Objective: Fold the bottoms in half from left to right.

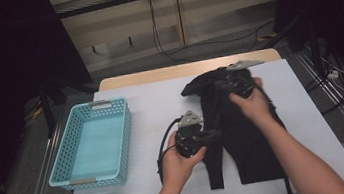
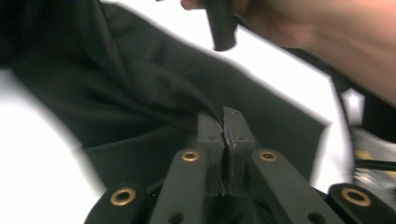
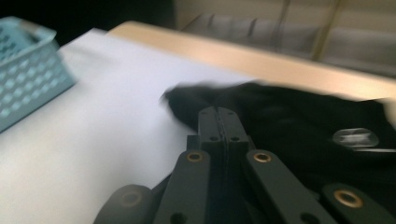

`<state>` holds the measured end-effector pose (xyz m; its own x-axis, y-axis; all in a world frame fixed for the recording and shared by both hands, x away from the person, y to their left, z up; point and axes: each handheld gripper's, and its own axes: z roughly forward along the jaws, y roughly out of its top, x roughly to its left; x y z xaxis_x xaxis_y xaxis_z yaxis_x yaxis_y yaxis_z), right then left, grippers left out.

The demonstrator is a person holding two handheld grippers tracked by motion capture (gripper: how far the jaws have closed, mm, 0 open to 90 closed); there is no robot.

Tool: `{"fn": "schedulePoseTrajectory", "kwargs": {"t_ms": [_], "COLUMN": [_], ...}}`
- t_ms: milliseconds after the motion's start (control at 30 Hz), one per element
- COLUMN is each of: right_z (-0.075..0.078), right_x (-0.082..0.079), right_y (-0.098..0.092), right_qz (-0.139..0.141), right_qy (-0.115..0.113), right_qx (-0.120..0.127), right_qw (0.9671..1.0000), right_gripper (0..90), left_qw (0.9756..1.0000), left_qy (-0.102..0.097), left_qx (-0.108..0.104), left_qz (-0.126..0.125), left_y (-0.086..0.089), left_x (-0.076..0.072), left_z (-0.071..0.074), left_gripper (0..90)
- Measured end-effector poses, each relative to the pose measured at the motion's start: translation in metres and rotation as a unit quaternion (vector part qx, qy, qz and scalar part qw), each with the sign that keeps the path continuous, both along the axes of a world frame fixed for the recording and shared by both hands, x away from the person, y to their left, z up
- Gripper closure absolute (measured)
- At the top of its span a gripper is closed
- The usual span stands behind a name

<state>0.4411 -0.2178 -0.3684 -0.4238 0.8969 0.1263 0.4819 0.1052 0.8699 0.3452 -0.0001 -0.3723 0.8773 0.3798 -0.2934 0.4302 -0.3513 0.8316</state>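
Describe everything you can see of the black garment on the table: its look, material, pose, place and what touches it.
The black garment is a dark, thin, soft-looking cloth, creased and partly bunched at its far end. It lies on the white sheet covering the table, right of the turquoise basket. The left tongs are shut on a fold at its edge, and the right tongs pinch its far end.

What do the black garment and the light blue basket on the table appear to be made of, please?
The black garment looks like thin, soft woven or knit fabric with a matte finish: it creases and drapes in loose folds where the left tongs pinch it. The light blue perforated basket looks like rigid moulded plastic, judging by its even grid of holes and smooth, slightly glossy walls.
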Motion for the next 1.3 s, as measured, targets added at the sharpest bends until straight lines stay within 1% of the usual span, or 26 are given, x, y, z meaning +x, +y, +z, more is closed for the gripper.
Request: {"fn": "schedulePoseTrajectory", "kwargs": {"t_ms": [33,67,100,133,167,200,233,267,300,333,400,433,467,533,600,667,700,767,867,933,967,1000,1033,1133,1233,1300], "right_z": [0.009,0.016,0.020,0.022,0.022,0.021,0.021,0.019,0.015,0.011,0.000,-0.007,-0.014,-0.027,-0.040,-0.051,-0.056,-0.063,-0.065,-0.065,-0.065,-0.065,-0.065,-0.065,-0.067,-0.071], "right_x": [-0.003,-0.006,-0.008,-0.010,-0.013,-0.016,-0.020,-0.025,-0.030,-0.035,-0.044,-0.051,-0.057,-0.068,-0.078,-0.089,-0.093,-0.100,-0.108,-0.115,-0.118,-0.121,-0.125,-0.137,-0.147,-0.151], "right_y": [-0.016,-0.034,-0.051,-0.066,-0.077,-0.085,-0.089,-0.090,-0.088,-0.086,-0.082,-0.078,-0.076,-0.069,-0.062,-0.055,-0.053,-0.049,-0.047,-0.047,-0.047,-0.047,-0.046,-0.044,-0.039,-0.036], "right_qz": [-0.020,-0.045,-0.064,-0.086,-0.109,-0.108,-0.100,-0.096,-0.086,-0.073,-0.057,-0.046,-0.039,-0.022,-0.005,0.009,0.017,0.026,0.030,0.033,0.035,0.039,0.043,0.058,0.080,0.095], "right_qy": [-0.006,-0.013,-0.012,-0.006,0.003,0.004,0.004,0.002,0.005,0.012,0.017,0.024,0.026,0.039,0.050,0.056,0.065,0.078,0.081,0.080,0.080,0.081,0.082,0.078,0.082,0.092], "right_qx": [0.004,0.014,0.017,-0.001,-0.004,-0.003,-0.009,-0.023,-0.036,-0.042,-0.048,-0.047,-0.047,-0.058,-0.069,-0.081,-0.083,-0.085,-0.087,-0.082,-0.079,-0.078,-0.075,-0.073,-0.076,-0.082], "right_qw": [0.9998,0.9988,0.9977,0.9962,0.9940,0.9941,0.9950,0.9951,0.9957,0.9964,0.9971,0.9975,0.9978,0.9973,0.9963,0.9951,0.9942,0.9930,0.9925,0.9929,0.9930,0.9929,0.9929,0.9926,0.9905,0.9878], "right_gripper": [90.0,90.0,89.5,79.3,61.4,54.0,52.8,47.1,41.9,41.3,36.1,33.0,32.0,30.5,29.0,29.2,31.3,32.6,34.4,37.6,37.9,39.4,41.6,44.9,47.4,47.1], "left_qw": [0.9999,0.9998,1.0000,1.0000,0.9997,0.9990,0.9983,0.9973,0.9962,0.9954,0.9938,0.9924,0.9915,0.9901,0.9887,0.9881,0.9876,0.9864,0.9862,0.9850,0.9850,0.9848,0.9840,0.9837,0.9826,0.9820], "left_qy": [-0.001,-0.001,-0.001,-0.006,-0.020,-0.031,-0.037,-0.044,-0.048,-0.046,-0.044,-0.045,-0.047,-0.042,-0.045,-0.042,-0.041,-0.046,-0.041,-0.046,-0.046,-0.044,-0.048,-0.040,-0.036,-0.035], "left_qx": [-0.012,-0.016,-0.004,0.007,0.014,0.026,0.036,0.046,0.060,0.067,0.080,0.090,0.092,0.101,0.105,0.109,0.114,0.121,0.119,0.127,0.128,0.127,0.132,0.130,0.131,0.134], "left_qz": [-0.011,-0.014,-0.006,0.002,0.009,0.017,0.026,0.036,0.042,0.051,0.064,0.071,0.078,0.088,0.096,0.100,0.100,0.101,0.107,0.107,0.107,0.110,0.110,0.117,0.126,0.128], "left_y": [-0.007,-0.013,-0.018,-0.019,-0.017,-0.012,-0.005,0.003,0.012,0.020,0.038,0.046,0.054,0.067,0.076,0.082,0.085,0.088,0.093,0.096,0.097,0.098,0.100,0.103,0.107,0.108], "left_x": [0.000,0.000,0.002,0.004,0.006,0.009,0.012,0.015,0.019,0.022,0.027,0.030,0.032,0.035,0.037,0.038,0.039,0.040,0.040,0.040,0.040,0.040,0.041,0.042,0.044,0.044], "left_z": [0.004,0.006,0.006,0.005,0.002,-0.001,-0.005,-0.009,-0.013,-0.017,-0.023,-0.026,-0.029,-0.034,-0.038,-0.043,-0.045,-0.047,-0.049,-0.050,-0.050,-0.050,-0.051,-0.053,-0.055,-0.056], "left_gripper": [84.0,76.0,56.7,38.1,31.2,27.6,22.3,19.6,18.6,16.5,15.5,14.7,14.2,13.7,13.1,12.8,12.6,12.2,11.4,11.0,11.0,11.0,10.9,10.8,10.1,10.0]}}
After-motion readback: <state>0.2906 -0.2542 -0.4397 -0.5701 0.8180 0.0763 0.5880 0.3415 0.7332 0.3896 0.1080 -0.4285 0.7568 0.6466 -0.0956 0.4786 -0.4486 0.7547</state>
